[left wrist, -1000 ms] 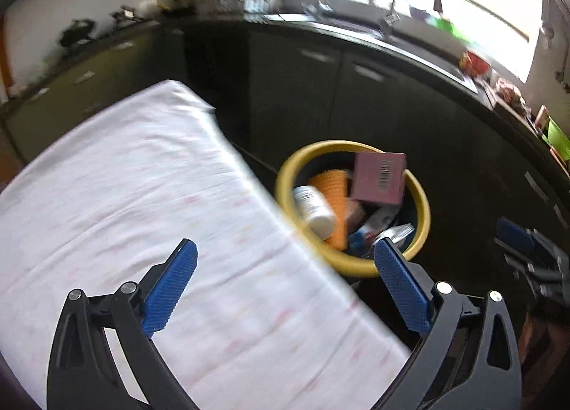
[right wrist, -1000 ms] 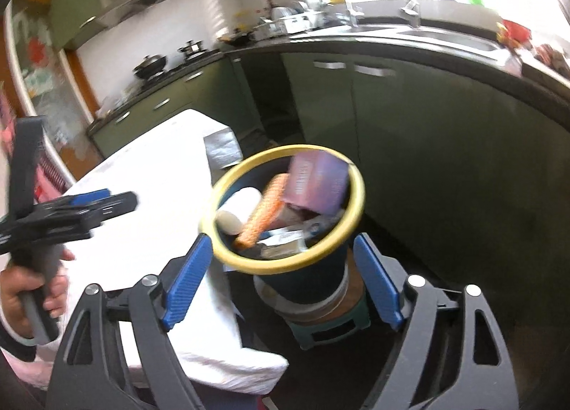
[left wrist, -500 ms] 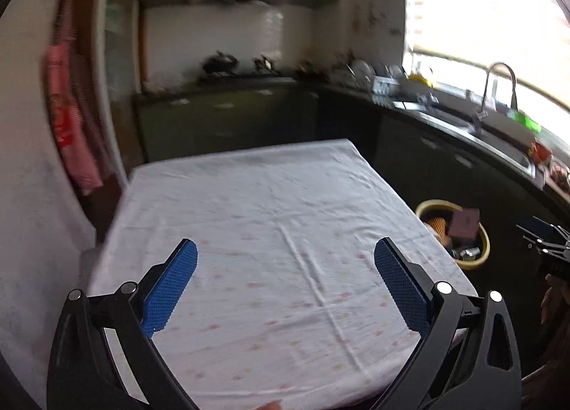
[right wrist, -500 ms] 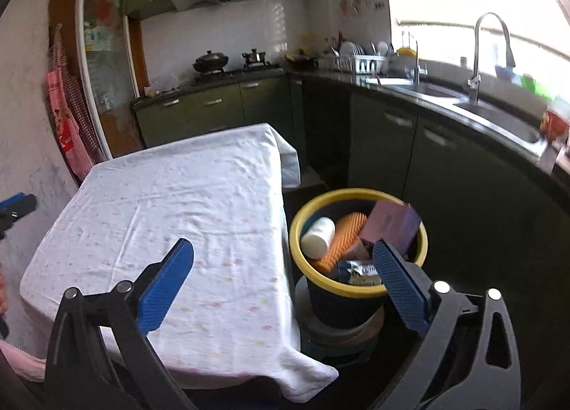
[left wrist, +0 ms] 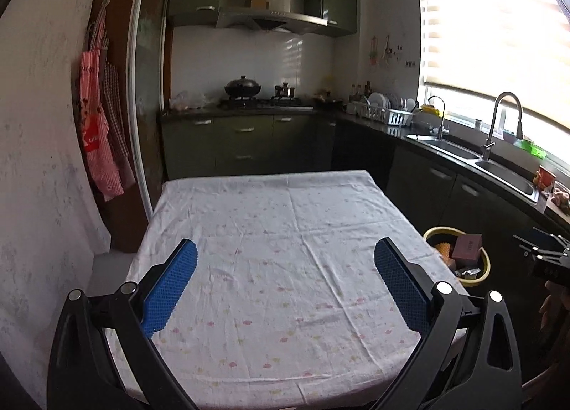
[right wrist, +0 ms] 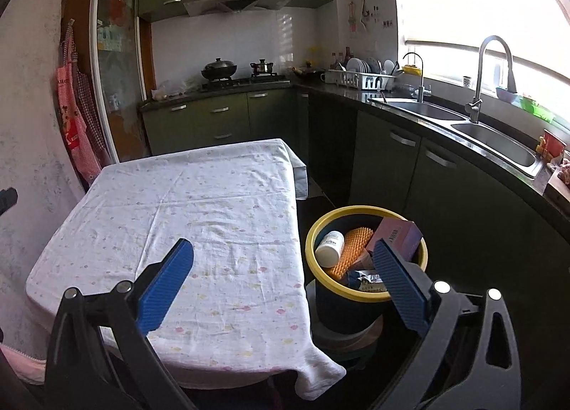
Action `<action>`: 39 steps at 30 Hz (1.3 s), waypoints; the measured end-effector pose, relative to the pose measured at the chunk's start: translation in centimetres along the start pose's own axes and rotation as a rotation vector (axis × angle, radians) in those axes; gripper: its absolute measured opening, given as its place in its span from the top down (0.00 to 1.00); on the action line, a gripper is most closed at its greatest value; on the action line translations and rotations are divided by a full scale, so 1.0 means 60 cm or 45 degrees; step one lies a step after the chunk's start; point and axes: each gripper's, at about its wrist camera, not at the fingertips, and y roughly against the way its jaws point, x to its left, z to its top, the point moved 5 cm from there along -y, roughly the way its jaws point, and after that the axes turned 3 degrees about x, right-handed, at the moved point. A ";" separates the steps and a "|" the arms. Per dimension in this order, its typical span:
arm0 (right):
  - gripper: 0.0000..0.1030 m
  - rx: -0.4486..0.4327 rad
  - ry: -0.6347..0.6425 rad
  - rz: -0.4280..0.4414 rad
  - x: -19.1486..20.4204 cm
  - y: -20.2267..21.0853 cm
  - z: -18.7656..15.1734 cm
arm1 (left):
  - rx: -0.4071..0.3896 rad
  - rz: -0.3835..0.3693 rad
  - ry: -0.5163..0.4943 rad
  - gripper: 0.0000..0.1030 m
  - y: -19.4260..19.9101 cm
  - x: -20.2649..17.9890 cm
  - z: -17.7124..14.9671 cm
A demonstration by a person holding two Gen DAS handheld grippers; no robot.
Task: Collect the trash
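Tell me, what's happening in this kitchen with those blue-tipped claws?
A person is collecting trash with a hand-held gripper in each hand. The left gripper and right gripper both stand open and empty above the table's white flowered cloth. The yellow-rimmed dark bin beside the table holds a white bottle, an orange ridged piece and a pink box.

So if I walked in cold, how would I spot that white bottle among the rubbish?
Find the table with the white cloth; on the floor off its right side stands a dark bin with a yellow rim. Inside, at the left against the rim, lies the white bottle, on its side beside an orange ridged piece. It is the only plain white, round thing there; the pink box is flat-sided.
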 end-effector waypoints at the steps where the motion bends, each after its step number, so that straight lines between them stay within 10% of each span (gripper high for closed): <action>1: 0.07 0.001 0.000 0.002 0.000 0.000 0.000 | 0.009 0.003 0.005 0.05 -0.003 0.002 -0.003; 39: 0.07 0.010 -0.031 -0.006 -0.008 -0.014 -0.002 | 0.027 0.000 -0.003 0.05 -0.015 -0.007 -0.011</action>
